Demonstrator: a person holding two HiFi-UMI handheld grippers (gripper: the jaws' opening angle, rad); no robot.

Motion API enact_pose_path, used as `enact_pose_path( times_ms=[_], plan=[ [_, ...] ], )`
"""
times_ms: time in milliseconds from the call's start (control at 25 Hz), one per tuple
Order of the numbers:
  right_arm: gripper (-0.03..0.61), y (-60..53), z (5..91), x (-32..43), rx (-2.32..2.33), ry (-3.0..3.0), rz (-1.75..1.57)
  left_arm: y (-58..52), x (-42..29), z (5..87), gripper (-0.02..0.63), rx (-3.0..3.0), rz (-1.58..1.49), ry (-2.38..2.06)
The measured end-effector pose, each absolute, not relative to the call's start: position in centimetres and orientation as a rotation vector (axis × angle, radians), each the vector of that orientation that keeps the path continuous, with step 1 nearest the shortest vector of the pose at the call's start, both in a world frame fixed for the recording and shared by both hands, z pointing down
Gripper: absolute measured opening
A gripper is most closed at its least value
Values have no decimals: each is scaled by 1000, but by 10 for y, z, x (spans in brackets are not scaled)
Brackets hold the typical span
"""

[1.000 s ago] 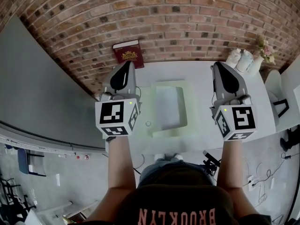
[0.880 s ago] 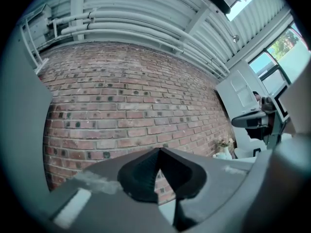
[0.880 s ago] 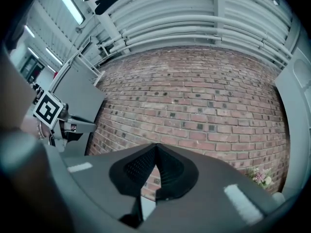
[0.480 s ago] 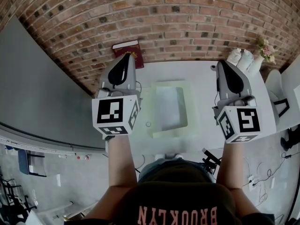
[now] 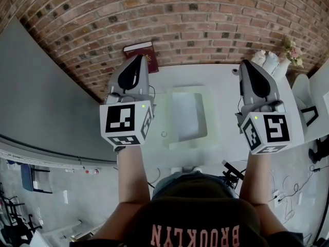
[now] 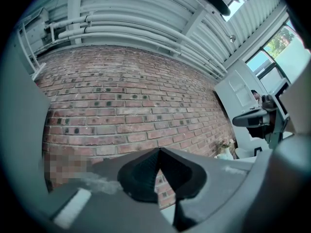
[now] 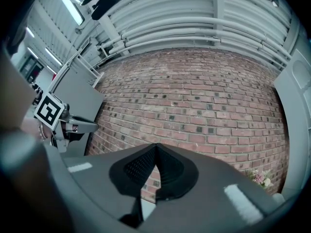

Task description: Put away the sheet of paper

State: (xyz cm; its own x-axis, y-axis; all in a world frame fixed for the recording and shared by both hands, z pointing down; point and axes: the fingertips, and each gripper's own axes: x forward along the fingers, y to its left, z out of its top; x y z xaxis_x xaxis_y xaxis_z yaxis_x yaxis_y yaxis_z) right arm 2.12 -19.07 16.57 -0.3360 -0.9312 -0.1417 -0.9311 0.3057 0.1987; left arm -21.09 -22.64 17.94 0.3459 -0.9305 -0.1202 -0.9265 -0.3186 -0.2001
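Since a second earlier, both grippers had moved a little farther out over the table and spread slightly, the right one shifting outward toward the table's right side. The left gripper hung above the left edge of the white table, its tips pointing at the brick wall and overlapping a dark red book that lay at the back of the table. Its own view showed its jaws pressed together with nothing between them, only brickwork beyond. The right gripper hung over the right part of the table, and its jaws were likewise closed on nothing, facing the same wall.

The sheet of paper lay flat in the middle of the table, between the two grippers and apart from both. It sat below their level, with neither tip near it. A pale greenish border framed it; whether that was a tray or a folder could not be told. A small vase of flowers stood at the far right corner.
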Motion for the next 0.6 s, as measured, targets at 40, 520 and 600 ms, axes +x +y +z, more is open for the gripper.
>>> enact_pose_path(
  times_ms=[40,520,600],
  plan=[
    [-3,-191,165,21,1810,-2537,-392,-226,-212,179,0,-2375,-24,1676],
    [-3,-191,169,21,1825,-2490,-429,-228,-214,181,0,-2383,-31,1668],
    [-3,-190,169,23,1826,-2486,-441,-228,-214,182,0,-2383,-35,1667]
  ],
)
